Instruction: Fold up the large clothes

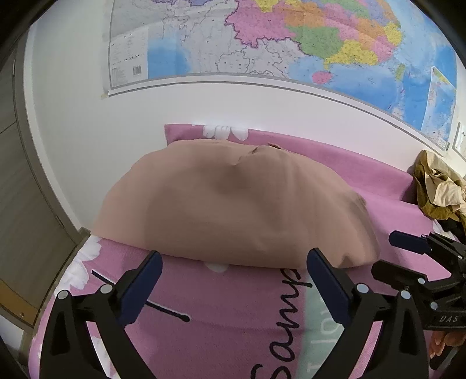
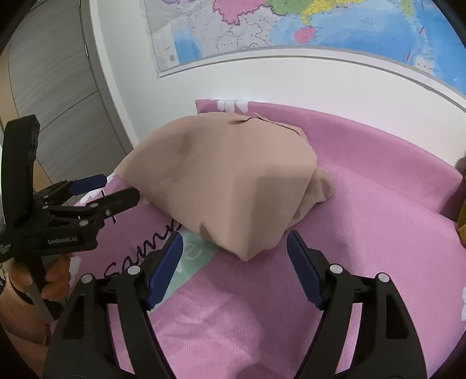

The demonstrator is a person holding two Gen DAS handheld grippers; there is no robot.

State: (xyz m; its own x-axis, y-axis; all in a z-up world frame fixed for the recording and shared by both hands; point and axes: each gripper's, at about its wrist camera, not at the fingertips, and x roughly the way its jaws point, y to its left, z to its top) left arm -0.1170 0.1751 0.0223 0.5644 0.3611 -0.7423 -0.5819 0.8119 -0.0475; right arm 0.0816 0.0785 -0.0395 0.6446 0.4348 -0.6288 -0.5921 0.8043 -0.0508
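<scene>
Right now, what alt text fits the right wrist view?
A folded tan fabric garment lies on a pink printed blanket, just beyond the open, empty right gripper. The open left gripper hovers at left, below a wall map.

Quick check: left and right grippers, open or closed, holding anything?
Left gripper: open, empty, near the folded tan garment.
Right gripper: open, empty, the garment's corner just ahead.
</scene>
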